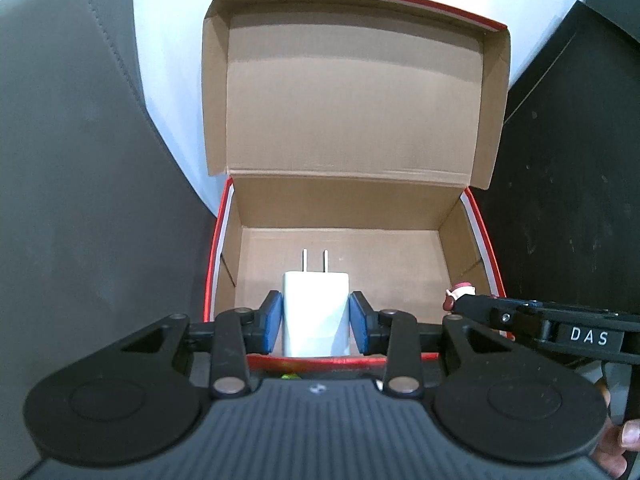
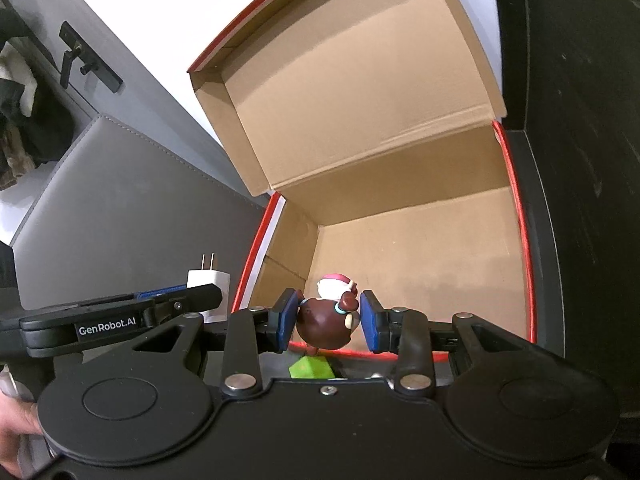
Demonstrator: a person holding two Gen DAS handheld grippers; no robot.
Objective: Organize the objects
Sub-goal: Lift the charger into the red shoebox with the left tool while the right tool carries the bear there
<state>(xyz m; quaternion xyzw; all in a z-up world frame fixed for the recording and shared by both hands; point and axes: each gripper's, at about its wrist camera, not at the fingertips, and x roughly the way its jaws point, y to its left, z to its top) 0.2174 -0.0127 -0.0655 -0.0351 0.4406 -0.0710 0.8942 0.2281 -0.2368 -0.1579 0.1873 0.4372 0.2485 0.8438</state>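
An open cardboard box (image 1: 340,264) with red outer walls stands ahead, its lid (image 1: 352,92) tipped back. My left gripper (image 1: 316,324) is shut on a white plug charger (image 1: 316,312), prongs pointing away, held over the box's near rim. My right gripper (image 2: 330,322) is shut on a small brown figurine with a pink-and-white cap (image 2: 326,320), also over the near rim of the box (image 2: 420,264). The left gripper with the charger (image 2: 208,280) shows at the left of the right wrist view; the figurine's cap (image 1: 460,292) peeks in at the right of the left wrist view. The box floor looks bare.
A grey padded surface (image 1: 80,200) lies left of the box and a black surface (image 1: 572,200) to its right. A green object (image 2: 310,368) sits below the right gripper, outside the box. A white wall (image 1: 168,60) rises behind. A hand (image 2: 16,424) grips the handle.
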